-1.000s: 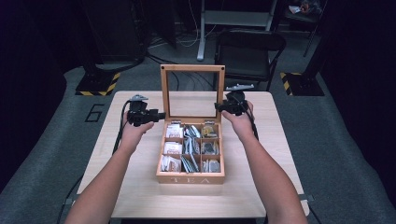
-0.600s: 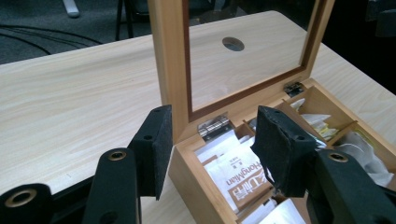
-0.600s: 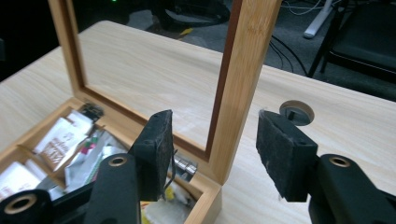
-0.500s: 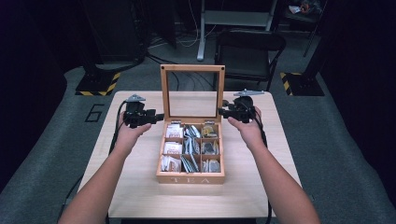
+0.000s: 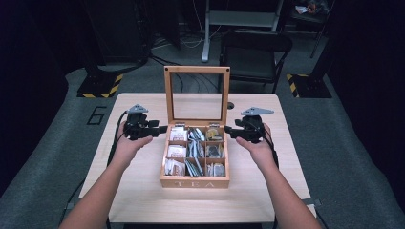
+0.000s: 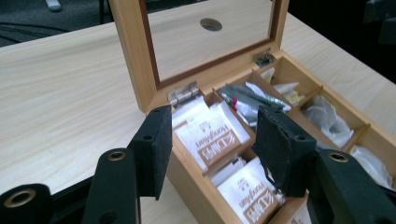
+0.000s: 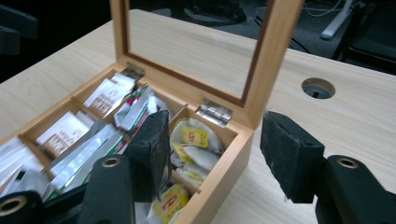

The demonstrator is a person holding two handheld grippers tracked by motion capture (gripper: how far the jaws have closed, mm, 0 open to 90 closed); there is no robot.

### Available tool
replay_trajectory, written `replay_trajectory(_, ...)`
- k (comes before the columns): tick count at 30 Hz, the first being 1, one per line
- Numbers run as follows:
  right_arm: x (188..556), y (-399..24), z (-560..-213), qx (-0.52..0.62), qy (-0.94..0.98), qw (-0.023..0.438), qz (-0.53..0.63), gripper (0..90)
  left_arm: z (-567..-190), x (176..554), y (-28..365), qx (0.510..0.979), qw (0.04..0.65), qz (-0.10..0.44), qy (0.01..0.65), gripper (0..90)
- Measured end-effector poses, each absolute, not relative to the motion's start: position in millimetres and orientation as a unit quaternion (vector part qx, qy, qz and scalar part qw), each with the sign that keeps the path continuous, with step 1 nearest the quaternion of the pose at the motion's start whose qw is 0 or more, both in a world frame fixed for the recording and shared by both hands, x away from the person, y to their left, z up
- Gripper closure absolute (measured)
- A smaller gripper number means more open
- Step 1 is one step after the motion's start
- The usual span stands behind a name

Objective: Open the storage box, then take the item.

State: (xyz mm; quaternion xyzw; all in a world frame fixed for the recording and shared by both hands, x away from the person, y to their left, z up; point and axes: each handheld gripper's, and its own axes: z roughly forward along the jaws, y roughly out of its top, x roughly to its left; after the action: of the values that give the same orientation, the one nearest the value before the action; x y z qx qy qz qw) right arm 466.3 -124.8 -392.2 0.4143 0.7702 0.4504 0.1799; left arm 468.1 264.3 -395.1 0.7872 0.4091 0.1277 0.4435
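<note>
Here, notes by view.

High view, box: the wooden tea box [image 5: 195, 162] sits mid-table [image 5: 143, 200], glass lid [image 5: 197, 95] standing upright at its far edge, sachets in the compartments.
High view, left gripper [image 5: 161, 129]: just beside the box's left wall near the hinge corner, pointing inward across the table; forearm comes up from the bottom edge, hand wrapped round the body.
High view, right gripper [image 5: 228, 129]: mirrored at the box's right wall, pointing inward, cable trailing back along the wrist.
Left gripper view, jaws: apart, having just been opening; they straddle the box's side wall [image 6: 196, 182], pads not pressing on it. White sachets with brown print [image 6: 208, 135] lie between the jaws; a hinge [image 6: 183, 92] sits beyond.
Right gripper view, jaws: apart, just been opening; one inside over yellow-labelled tea bags [image 7: 192, 137], one outside, wall corner [image 7: 224, 168] between, no contact seen. A round cable hole [image 7: 318, 87] in the tabletop shows to the right.
</note>
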Motion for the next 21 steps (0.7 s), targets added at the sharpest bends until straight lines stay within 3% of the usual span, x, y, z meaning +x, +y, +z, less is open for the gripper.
replay_trajectory(4, 454, -119, -395, 0.395, 0.784, 0.194, 0.438, 43.3, -404, 459, 269, 0.783, 0.45, 0.124, 0.412, 46.5)
replay_trajectory(21, 419, -112, -411, 0.368, 0.799, 0.175, 0.441, 48.3, -423, 428, 283, 0.763, 0.468, 0.124, 0.427, 46.6)
